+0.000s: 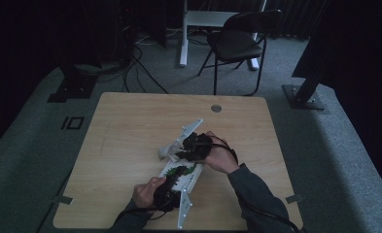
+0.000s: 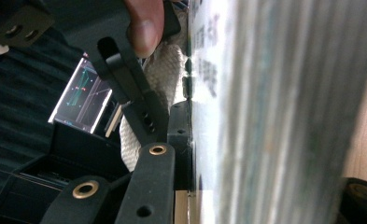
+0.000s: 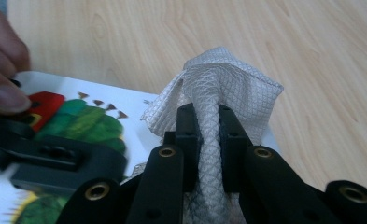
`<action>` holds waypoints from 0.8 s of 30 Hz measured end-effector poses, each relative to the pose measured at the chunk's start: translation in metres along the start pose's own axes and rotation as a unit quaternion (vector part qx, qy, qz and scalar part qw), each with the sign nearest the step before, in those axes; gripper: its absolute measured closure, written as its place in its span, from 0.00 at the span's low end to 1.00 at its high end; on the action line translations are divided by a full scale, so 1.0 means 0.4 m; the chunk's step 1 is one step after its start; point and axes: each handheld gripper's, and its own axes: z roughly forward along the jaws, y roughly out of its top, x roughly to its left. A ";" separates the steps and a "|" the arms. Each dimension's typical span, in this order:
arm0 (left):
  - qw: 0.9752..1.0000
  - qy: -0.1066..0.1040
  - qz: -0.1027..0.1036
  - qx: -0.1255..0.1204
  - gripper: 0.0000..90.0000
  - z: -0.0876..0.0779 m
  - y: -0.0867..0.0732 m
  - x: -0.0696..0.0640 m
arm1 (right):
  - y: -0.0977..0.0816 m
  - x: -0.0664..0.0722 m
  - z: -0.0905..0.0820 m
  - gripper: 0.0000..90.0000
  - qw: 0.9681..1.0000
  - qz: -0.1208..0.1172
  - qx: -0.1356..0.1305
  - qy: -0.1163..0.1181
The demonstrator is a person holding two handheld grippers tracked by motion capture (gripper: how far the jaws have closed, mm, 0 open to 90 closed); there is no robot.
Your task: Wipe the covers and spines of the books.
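Fingers (image 3: 190, 135) right: pinch cloth (image 3: 218, 84) | left gripper (image 1: 171, 187): clamps book (image 1: 188, 177)

Dim light is leaving the high view murky and its edges sinking into black, while glare is bleaching the blurred book (image 2: 246, 112) in the left gripper view.
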 end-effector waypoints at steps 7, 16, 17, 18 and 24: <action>1.000 -0.002 0.001 -0.004 0.87 0.001 0.002 -0.006 | 0.016 0.019 0.017 0.92 1.000 -0.011 0.010 0.025; 1.000 -0.004 0.001 -0.006 0.87 0.001 0.002 -0.008 | 0.038 0.058 0.028 0.92 0.997 -0.037 0.017 0.062; 1.000 -0.005 0.004 -0.004 0.87 0.000 0.002 -0.007 | 0.040 0.062 0.027 0.92 0.997 -0.039 0.016 0.070; 1.000 -0.005 0.004 -0.003 0.87 0.000 0.002 -0.006 | 0.043 0.066 0.027 0.92 0.996 -0.040 0.014 0.074; 1.000 -0.004 0.004 -0.003 0.87 0.000 0.002 -0.007 | 0.050 0.080 0.024 0.91 0.994 -0.045 0.007 0.096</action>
